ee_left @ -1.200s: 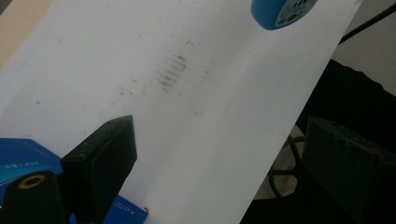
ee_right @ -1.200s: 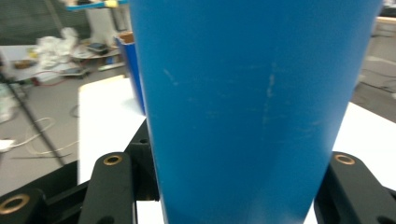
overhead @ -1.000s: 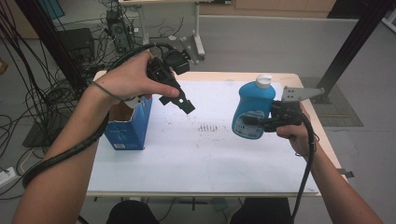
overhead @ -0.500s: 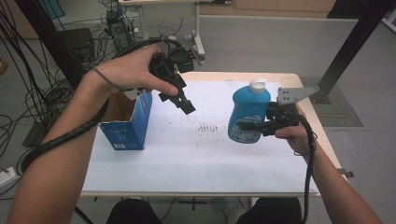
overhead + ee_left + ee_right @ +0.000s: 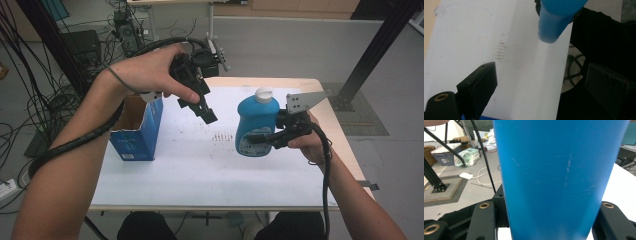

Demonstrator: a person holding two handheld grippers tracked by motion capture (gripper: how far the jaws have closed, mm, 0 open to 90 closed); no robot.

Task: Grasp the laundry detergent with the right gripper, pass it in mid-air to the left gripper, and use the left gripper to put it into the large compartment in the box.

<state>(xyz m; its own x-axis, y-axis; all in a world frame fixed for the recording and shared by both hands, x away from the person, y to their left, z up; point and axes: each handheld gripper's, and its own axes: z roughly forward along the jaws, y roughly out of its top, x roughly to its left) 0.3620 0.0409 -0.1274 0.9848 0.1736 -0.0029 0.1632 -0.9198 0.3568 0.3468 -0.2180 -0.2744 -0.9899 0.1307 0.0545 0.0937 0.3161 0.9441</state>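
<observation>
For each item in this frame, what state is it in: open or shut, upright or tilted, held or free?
blue bottle: white cap on, roughly upright, clamped at its lower body, lifted off the table.
right gripper: shut on the blue bottle.
left gripper: open, empty, held above the table.
blue box: top open, standing upright on the table's left edge, free.

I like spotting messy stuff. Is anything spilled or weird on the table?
Nothing is spilled. The white table has a small patch of brownish marks near its middle. The blue bottle, capped, hangs slightly tilted in the right gripper.
</observation>
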